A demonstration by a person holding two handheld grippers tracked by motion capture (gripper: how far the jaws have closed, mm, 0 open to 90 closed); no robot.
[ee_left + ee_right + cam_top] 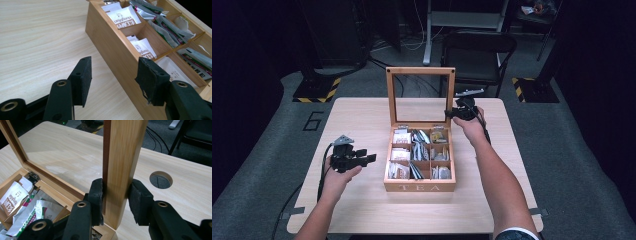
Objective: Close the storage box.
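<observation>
Tea box is set at the desk centre, its glass lid stood upright at 12 o'clock. Lid's right frame post is pinched by the right claw, probably to steady or swing it. Left claw is held spread and empty at the box's 9 o'clock, just beside its wall, likely ready to brace. Tea bags are left exposed in the compartments.

Bright bench, dark surroundings

Overhead light floods the pale wooden bench; the floor beyond falls into murk, and near jaws look soft.
</observation>
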